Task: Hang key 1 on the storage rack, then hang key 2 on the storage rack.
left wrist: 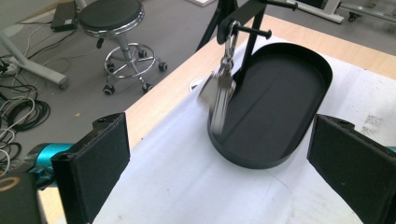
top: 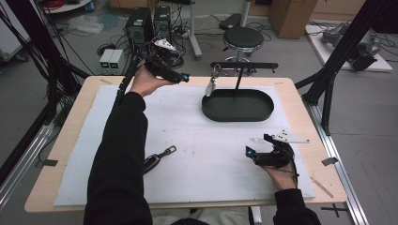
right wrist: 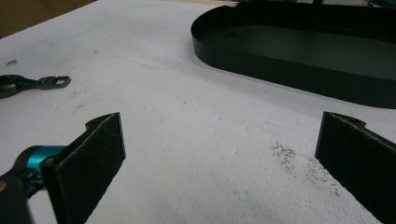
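Up at the far side of the surface (top: 70, 140), the left hand-held gripper (left wrist: 219, 154) is spread wide, facing a key fob (left wrist: 218, 95) hanging from a hook so it can be grabbed. Below, the black tray (top: 238, 111) holds nothing. The right hand-held gripper (right wrist: 219, 154) rests spread wide. Another key fob (top: 157, 158) lies flat.

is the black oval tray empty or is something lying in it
Empty. The tray shows a bare dark floor in the left gripper view; the silver key fob hangs from the stand's peg at its rim, not lying inside.
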`<state>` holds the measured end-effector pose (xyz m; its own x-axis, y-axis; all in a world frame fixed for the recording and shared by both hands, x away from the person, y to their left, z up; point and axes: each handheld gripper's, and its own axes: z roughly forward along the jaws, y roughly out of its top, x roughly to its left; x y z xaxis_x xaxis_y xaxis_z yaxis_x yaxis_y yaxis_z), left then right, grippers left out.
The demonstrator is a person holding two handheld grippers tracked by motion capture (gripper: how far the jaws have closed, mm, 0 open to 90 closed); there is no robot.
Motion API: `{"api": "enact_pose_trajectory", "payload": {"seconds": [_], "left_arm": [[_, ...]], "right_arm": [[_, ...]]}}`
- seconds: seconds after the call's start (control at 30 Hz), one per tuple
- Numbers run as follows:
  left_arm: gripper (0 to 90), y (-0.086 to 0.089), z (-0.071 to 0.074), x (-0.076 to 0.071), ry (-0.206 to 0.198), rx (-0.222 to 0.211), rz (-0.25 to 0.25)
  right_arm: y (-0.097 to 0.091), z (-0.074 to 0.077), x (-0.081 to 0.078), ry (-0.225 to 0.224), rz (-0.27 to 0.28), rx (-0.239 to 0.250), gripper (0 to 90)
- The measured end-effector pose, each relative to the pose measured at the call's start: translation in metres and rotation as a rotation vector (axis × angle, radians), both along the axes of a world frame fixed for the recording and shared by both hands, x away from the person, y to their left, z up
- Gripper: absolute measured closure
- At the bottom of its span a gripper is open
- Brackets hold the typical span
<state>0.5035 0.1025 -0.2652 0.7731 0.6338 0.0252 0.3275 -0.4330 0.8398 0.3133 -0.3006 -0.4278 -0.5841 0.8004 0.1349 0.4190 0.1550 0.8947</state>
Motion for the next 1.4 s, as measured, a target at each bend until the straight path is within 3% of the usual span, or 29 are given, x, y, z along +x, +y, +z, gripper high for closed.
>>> {"api": "enact_pose_trajectory", "payload": {"seconds": [0.27,0.57,0.63,0.77,1.03,1.2,1.4], "left_arm": [[6.3,0.008,-0.010,-0.014,0.007,0.016,-0.004],[6.3,0.025,-0.031,-0.035,0.062,0.040,0.029],[6.3,0.027,-0.034,-0.040,0.084,0.032,0.018],[6.3,0.027,-0.042,-0.048,0.117,0.055,-0.007],[6.3,0.031,-0.054,-0.065,0.120,0.072,-0.016],[6.3,0.039,-0.063,-0.075,0.136,0.064,-0.009],[6.3,0.045,-0.078,-0.089,0.172,0.088,-0.014]], "right_arm": [[-0.001,0.000,0.000,0.003,-0.005,0.003,0.9],[0.000,0.000,0.000,0.004,-0.006,-0.001,0.9],[0.000,0.000,0.000,0.000,-0.003,-0.002,0.9],[0.001,0.000,-0.001,0.002,-0.004,-0.007,0.9],[0.002,-0.001,-0.001,0.004,-0.001,-0.033,0.9],[0.002,-0.001,-0.001,0.002,-0.001,-0.034,0.9],[0.002,-0.001,-0.001,0.002,-0.005,-0.032,0.9]]}}
